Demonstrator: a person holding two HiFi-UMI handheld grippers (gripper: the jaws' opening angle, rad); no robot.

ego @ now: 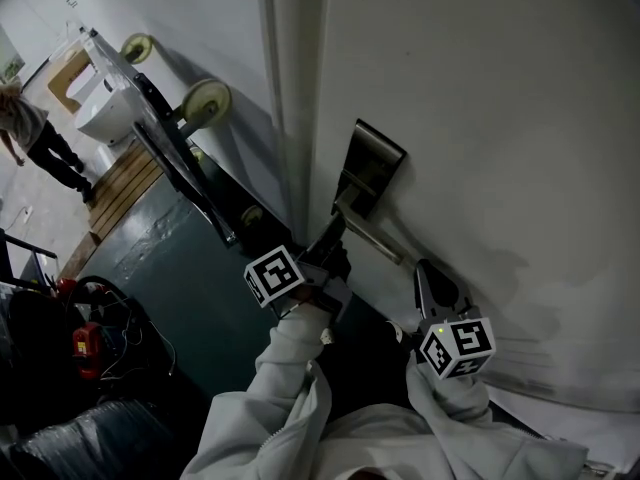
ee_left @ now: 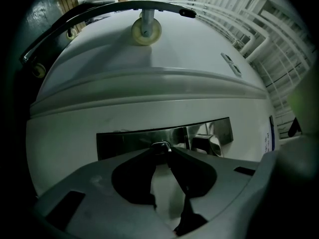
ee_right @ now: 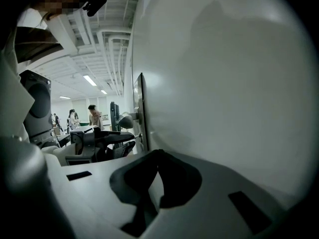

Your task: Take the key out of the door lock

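Key point(ee_left: 161, 146) gripped at the lock plate point(ee_left: 129, 139)
The key is pinched between the left gripper's point(ee_left: 161, 151) jaws; the right gripper point(ee_right: 157, 154) is closed, empty, near the door point(ee_right: 224, 83)

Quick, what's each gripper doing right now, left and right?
Left gripper: closed on the key at the lock plate.
Right gripper: closed, holding nothing.

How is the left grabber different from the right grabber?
The pale grey left gripper is at the shiny metal lock plate; the right gripper faces bare white door. The left gripper's jaws pinch the small silver key; the right gripper's are together, empty. Both have two jaws and point at the door.
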